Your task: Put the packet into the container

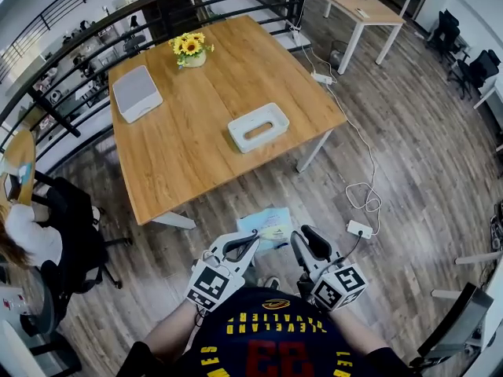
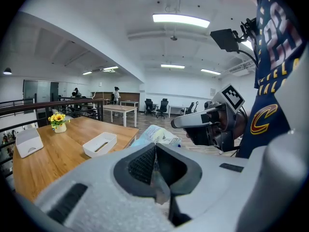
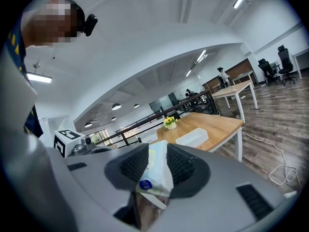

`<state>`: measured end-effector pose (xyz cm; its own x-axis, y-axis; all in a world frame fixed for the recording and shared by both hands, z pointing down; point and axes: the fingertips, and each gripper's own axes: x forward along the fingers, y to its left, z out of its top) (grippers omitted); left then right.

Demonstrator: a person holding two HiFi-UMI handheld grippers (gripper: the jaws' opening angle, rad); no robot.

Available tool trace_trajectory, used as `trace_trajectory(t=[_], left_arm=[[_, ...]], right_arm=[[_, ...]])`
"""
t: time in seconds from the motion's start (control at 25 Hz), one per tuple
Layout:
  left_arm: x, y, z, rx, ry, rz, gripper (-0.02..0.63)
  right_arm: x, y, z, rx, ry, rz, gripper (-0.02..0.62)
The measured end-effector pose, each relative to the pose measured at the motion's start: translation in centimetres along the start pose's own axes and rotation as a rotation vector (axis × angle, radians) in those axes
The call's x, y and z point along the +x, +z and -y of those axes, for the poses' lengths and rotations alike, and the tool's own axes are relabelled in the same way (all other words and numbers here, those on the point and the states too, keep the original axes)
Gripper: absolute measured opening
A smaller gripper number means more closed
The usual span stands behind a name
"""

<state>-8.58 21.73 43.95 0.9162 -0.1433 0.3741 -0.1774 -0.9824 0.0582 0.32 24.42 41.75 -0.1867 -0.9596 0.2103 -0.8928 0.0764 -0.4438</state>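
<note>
Left tongs [image 2: 155,167], right tongs [image 3: 156,168] each pinch packet [image 1: 268,225], seen in gripper views; head view: packet spans both.

The packet [image 1: 267,225] is glossy, crinkled plastic film; the container [image 1: 275,116] is matt white plastic; the surface [image 1: 196,140], smooth wood.

The room is bright, evenly lit from long ceiling lamps [image 2: 181,19], which burn out to white. Shadows under the wooden table [image 1: 196,132] are soft. Both gripper views bend strongly and turn black in the corners; the nearest foreground is slightly unsharp.
</note>
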Motion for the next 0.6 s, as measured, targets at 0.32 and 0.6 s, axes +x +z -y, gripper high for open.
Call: trace_trajectory(t=[0.32,0.6], left_arm=[[2.2,1.1,-5.2,0.004,-0.039,0.019,0.009],[2.7,1.3,-7.7,-0.023,-0.044,0.01,0.009]], right_arm=[[4.3,1.8,1.6,-0.002,-0.053,-0.012,0.118],[6.5,2.6,2.1,0.018,-0.063,-0.031,0.109]])
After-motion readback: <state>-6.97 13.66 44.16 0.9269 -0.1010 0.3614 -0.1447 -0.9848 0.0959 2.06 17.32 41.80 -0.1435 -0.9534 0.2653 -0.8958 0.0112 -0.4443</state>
